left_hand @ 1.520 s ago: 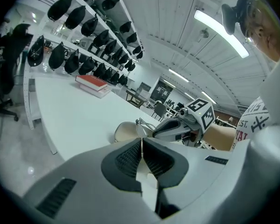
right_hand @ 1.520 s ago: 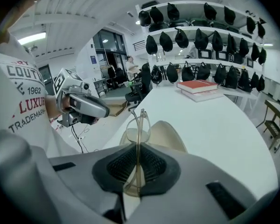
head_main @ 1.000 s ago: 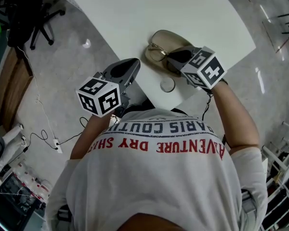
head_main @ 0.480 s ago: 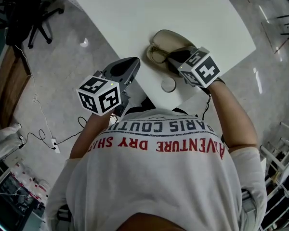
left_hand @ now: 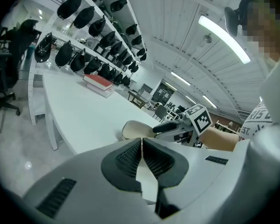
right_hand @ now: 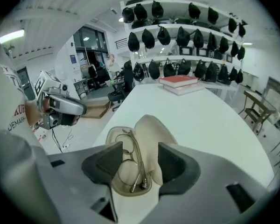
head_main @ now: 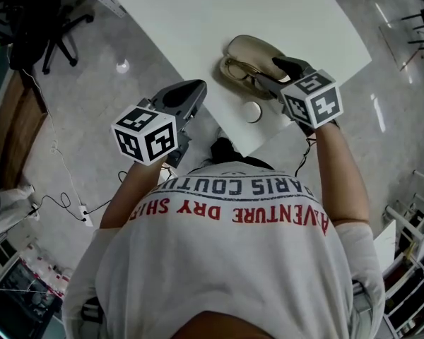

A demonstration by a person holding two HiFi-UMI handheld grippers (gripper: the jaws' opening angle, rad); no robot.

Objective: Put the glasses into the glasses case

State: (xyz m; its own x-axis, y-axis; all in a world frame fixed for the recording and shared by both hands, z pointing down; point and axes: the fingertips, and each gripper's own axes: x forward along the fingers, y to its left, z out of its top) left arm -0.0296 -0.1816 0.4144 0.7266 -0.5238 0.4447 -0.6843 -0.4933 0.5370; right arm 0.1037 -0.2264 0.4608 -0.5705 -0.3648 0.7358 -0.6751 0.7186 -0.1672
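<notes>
An open beige glasses case (head_main: 253, 51) lies near the white table's front edge. Thin metal-framed glasses (right_hand: 132, 158) lie folded inside the case (right_hand: 151, 127), also visible as glasses (head_main: 236, 68) in the head view. My right gripper (right_hand: 138, 164) hovers just above them, its jaws opening and wide apart, pads touching nothing. In the head view this right gripper (head_main: 270, 71) sits at the case's near side. My left gripper (head_main: 193, 90) is held off the table's edge over the floor, and the left gripper (left_hand: 141, 149) is shut on nothing.
A small round white object (head_main: 252, 111) rests on the table (head_main: 198, 20) just in front of the case. Red books (right_hand: 179, 81) lie at the far end, below shelves of dark caps (right_hand: 186, 36). An office chair (head_main: 46, 30) and cables are on the floor at left.
The right gripper, shut over the case before, now stands open and has drawn back a little toward me. The glasses stay in the case. The left gripper has barely moved.
</notes>
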